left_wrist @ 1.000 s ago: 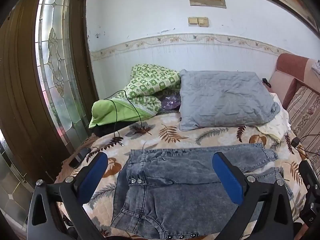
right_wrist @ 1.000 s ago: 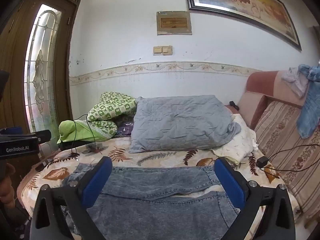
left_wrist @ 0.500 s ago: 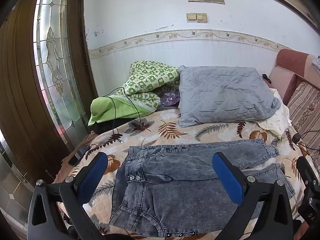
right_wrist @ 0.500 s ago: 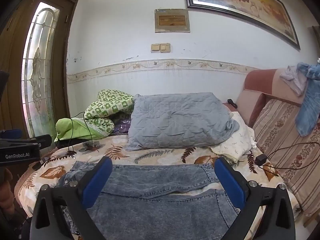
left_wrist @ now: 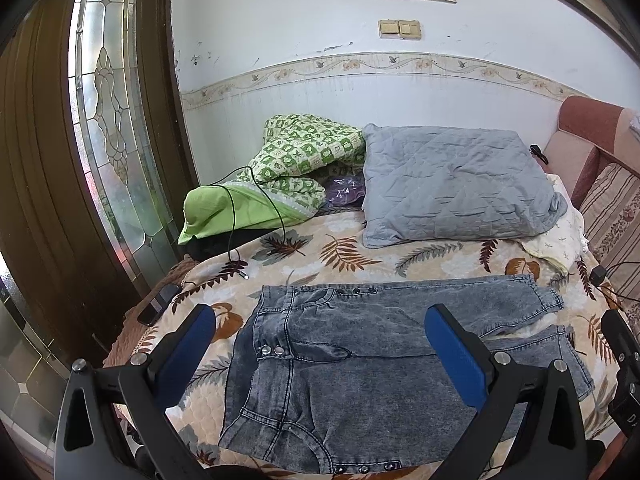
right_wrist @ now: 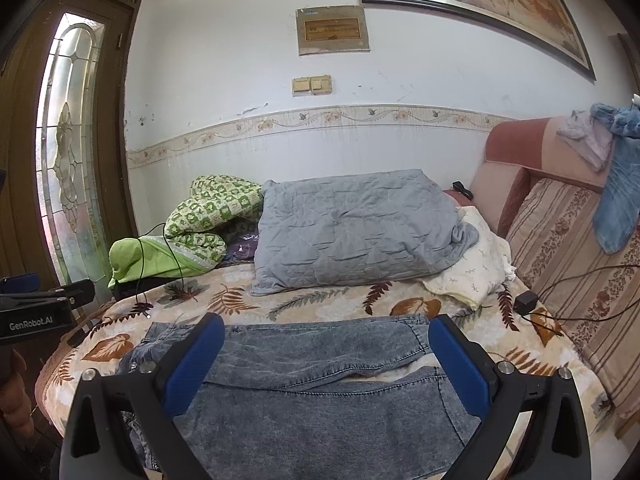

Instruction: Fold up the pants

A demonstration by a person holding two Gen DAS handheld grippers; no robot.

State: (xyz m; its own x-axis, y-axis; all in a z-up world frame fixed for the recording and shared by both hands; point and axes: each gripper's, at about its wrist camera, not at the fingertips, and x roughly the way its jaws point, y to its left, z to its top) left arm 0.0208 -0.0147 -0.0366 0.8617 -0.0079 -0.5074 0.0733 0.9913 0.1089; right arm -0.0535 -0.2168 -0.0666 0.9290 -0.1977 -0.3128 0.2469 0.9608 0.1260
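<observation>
Grey-blue denim pants [left_wrist: 360,352] lie flat on the leaf-patterned bedspread [left_wrist: 340,252], waistband to the left, the two legs running right and slightly apart at the hems. My left gripper [left_wrist: 320,344] hovers open above the waist and upper legs, nothing between its blue pads. In the right wrist view the pants [right_wrist: 312,364] fill the near part of the bed, and my right gripper [right_wrist: 326,354] stands open over the legs, touching nothing. The left gripper's body [right_wrist: 36,308] shows at that view's left edge, and the right gripper's body [left_wrist: 624,364] at the left wrist view's right edge.
A grey quilted pillow [left_wrist: 456,188] and a green checked blanket [left_wrist: 292,168] with a black cable [left_wrist: 256,208] lie at the back. A striped cushion [right_wrist: 572,272] and a charger [right_wrist: 526,300] sit right. A dark phone [left_wrist: 154,308] rests at the bed's left edge by the glazed door [left_wrist: 112,120].
Both grippers have drawn back and risen a little, so more of the pants and bedspread shows. The pants have not moved and both grippers stay open.
</observation>
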